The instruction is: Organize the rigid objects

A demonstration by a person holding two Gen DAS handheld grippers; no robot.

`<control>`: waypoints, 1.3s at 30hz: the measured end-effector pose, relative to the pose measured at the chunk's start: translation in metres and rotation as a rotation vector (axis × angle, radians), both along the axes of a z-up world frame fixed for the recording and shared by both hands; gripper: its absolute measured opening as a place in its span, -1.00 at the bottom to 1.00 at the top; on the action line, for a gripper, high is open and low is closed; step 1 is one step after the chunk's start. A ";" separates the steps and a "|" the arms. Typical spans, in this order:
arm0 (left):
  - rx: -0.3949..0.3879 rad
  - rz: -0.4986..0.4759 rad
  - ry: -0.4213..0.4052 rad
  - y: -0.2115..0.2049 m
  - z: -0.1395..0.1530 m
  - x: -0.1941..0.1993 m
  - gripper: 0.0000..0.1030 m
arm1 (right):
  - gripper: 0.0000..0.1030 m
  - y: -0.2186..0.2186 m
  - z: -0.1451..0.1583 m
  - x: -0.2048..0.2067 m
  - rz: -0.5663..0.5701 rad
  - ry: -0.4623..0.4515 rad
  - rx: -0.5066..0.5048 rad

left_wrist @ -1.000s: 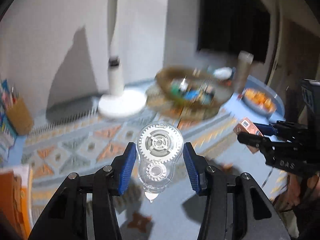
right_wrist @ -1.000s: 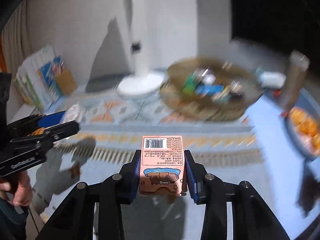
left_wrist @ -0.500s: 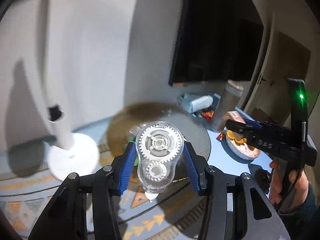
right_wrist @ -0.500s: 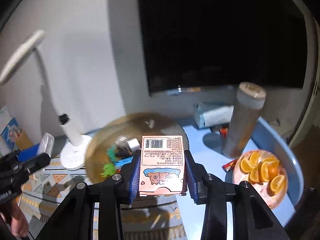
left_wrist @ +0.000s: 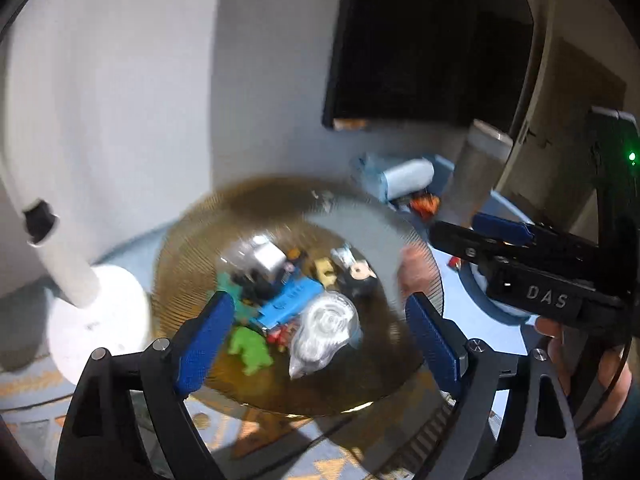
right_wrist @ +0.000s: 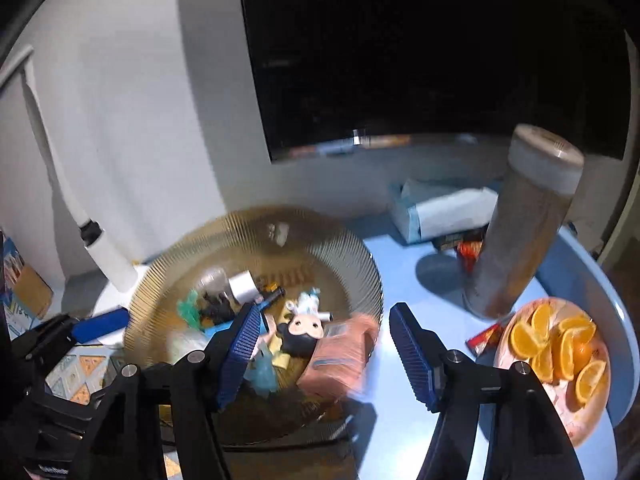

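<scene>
Ribbed blue fingers (left_wrist: 202, 340) of both grippers spread wide over ridged amber glass bowl (right_wrist: 352, 256)

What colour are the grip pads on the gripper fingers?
Blue, ribbed pads on black fingers; clearest in the right wrist view.

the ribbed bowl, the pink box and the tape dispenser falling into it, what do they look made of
Ribbed bowl: likely amber-tinted glass or clear plastic, since its fine-ridged wall is see-through. Pink box: probably printed matte cardboard, though blurred. Tape dispenser: clear glossy plastic; white parts show through it.
</scene>
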State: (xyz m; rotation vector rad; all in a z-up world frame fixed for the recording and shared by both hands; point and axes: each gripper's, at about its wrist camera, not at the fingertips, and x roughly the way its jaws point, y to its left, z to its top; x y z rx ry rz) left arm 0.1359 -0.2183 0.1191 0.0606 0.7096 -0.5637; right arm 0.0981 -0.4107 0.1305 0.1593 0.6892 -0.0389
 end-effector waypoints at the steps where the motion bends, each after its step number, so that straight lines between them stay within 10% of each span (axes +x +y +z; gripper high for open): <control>1: -0.010 -0.009 0.004 0.005 0.003 -0.004 0.69 | 0.27 -0.002 0.003 -0.005 -0.002 -0.004 0.008; 15: -0.067 0.152 -0.145 0.156 0.075 -0.115 0.69 | 0.51 0.071 0.051 -0.080 0.165 -0.032 0.111; 20: -0.077 0.235 -0.175 0.210 0.091 -0.159 0.99 | 0.60 0.128 0.070 -0.115 0.267 -0.067 0.126; 29: 0.038 0.192 -0.149 0.228 0.044 -0.214 0.99 | 0.67 0.206 0.024 -0.145 0.372 0.046 0.124; 39: 0.142 0.422 -0.197 0.218 -0.042 -0.195 0.99 | 0.68 0.217 -0.051 -0.132 0.233 0.014 -0.102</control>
